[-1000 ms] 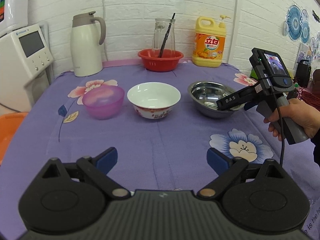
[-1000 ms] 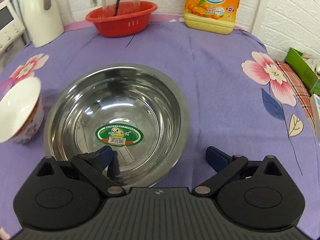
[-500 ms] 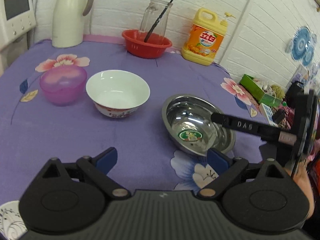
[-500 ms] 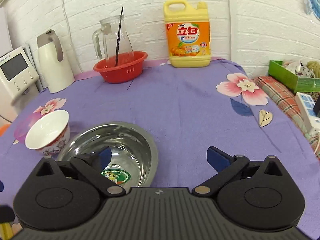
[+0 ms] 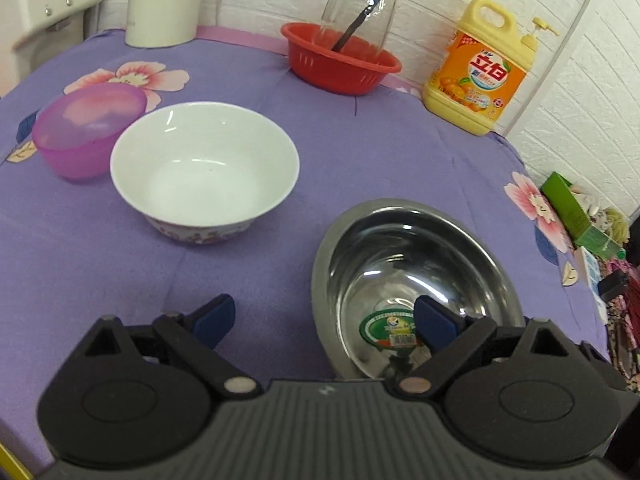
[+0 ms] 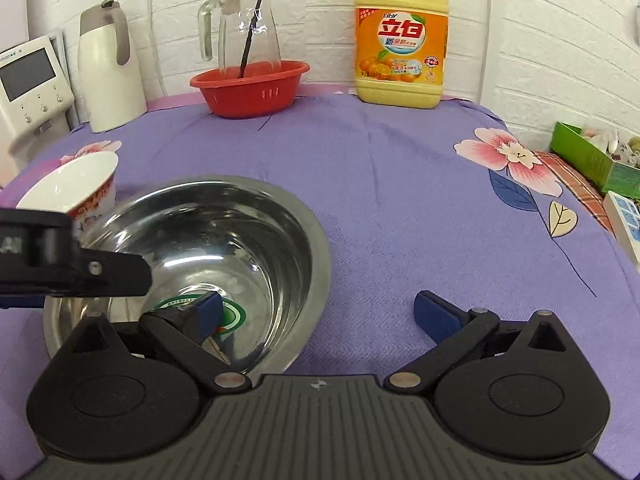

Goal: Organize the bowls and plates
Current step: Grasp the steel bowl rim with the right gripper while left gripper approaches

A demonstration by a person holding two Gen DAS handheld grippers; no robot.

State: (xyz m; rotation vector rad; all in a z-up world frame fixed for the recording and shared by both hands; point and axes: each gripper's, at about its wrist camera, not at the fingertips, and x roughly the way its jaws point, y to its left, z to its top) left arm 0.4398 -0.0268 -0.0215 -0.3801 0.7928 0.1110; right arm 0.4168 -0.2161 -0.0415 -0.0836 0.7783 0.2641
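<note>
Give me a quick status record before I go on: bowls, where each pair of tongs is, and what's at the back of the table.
steel bowl: on the purple cloth, near edge, sticker inside
white bowl: upright, empty, between the pink and steel bowls
pink bowl: beside the white bowl, far side from the steel one
left tongs: open, one finger over the steel bowl
right tongs: open, straddling the steel bowl's rim
back row: white jug, red basket holding a glass pitcher, soap bottle
stacking: none yet

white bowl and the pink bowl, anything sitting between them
Nothing. In the left wrist view the white bowl and the pink bowl sit side by side, the white rim overlapping the pink one in the picture; whether they touch I cannot tell.
</note>
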